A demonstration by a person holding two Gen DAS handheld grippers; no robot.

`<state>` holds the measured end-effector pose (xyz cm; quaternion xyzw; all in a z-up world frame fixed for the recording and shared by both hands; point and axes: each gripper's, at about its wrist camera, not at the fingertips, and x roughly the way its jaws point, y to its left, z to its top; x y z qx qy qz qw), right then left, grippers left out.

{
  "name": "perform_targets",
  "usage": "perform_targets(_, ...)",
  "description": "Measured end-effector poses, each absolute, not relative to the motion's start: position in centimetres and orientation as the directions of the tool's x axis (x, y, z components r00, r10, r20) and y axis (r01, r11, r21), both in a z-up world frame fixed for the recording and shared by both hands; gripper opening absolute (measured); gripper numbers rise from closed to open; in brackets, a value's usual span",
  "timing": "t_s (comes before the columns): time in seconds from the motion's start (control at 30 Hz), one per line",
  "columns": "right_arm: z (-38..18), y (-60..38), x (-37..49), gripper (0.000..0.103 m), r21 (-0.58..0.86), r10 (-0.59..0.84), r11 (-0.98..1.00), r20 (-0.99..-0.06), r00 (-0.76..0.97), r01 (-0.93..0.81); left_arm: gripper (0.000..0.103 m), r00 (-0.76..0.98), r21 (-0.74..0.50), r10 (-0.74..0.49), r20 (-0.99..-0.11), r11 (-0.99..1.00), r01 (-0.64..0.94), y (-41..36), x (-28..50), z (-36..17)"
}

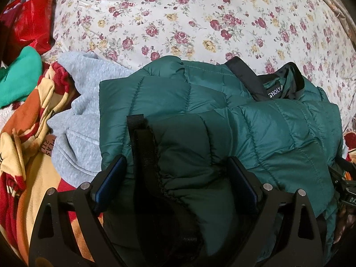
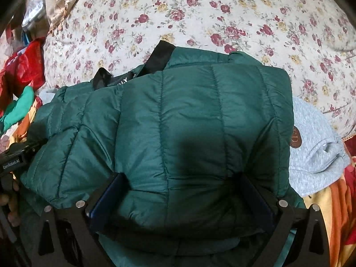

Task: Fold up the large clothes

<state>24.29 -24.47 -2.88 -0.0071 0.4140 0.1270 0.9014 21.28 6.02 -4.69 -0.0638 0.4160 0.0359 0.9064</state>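
A dark green quilted puffer jacket (image 1: 255, 129) lies folded on the bed, its black collar and label at the far side. My left gripper (image 1: 175, 178) has its jaws wide apart with a thick fold of the jacket's near edge bulging between the blue pads (image 1: 111, 178). In the right wrist view the jacket (image 2: 178, 115) fills the middle. My right gripper (image 2: 180, 198) also stands wide, the jacket's near edge lying between its pads (image 2: 104, 198). Whether either one pinches the cloth cannot be told.
A floral bedsheet (image 1: 200, 22) covers the bed beyond. A grey sweatshirt (image 1: 82, 115) lies under the jacket, also showing at right (image 2: 316, 146). An orange, red and yellow blanket (image 1: 29, 133), a green garment (image 1: 20, 75) and a red bag (image 1: 29, 22) sit at left.
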Motion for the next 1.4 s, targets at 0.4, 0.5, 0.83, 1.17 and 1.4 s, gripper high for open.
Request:
perform_targets(0.4, -2.9, -24.4, 24.3, 0.103, 0.092, 0.222, 0.968, -0.748, 0.625, -0.234, 0.093, 0.672, -0.108, 0.004, -0.74, 0.986, -0.125, 6.3, 20.8, -4.0)
perform_targets(0.5, -2.9, -24.4, 24.3, 0.103, 0.092, 0.223, 0.968, -0.748, 0.625, -0.234, 0.093, 0.692, -0.102, 0.025, -0.721, 0.985, -0.142, 6.4, 20.3, -3.2)
perform_targets(0.83, -2.9, -24.4, 24.3, 0.103, 0.091, 0.222, 0.968, -0.747, 0.626, -0.234, 0.093, 0.817, -0.099, 0.026, -0.576, 0.99, -0.102, 5.8, 18.2, 0.2)
perform_targets(1.17, -2.9, -24.4, 24.3, 0.103, 0.093, 0.224, 0.968, -0.746, 0.627, -0.235, 0.099, 0.653, -0.041, -0.023, -0.757, 0.999, -0.013, 3.7, 21.2, -4.3)
perform_targets(1.4, -2.9, -24.4, 24.3, 0.103, 0.094, 0.225, 0.967, -0.746, 0.627, -0.235, 0.102, 0.649, -0.049, -0.019, -0.761, 0.998, -0.028, 4.0, 21.4, -4.4)
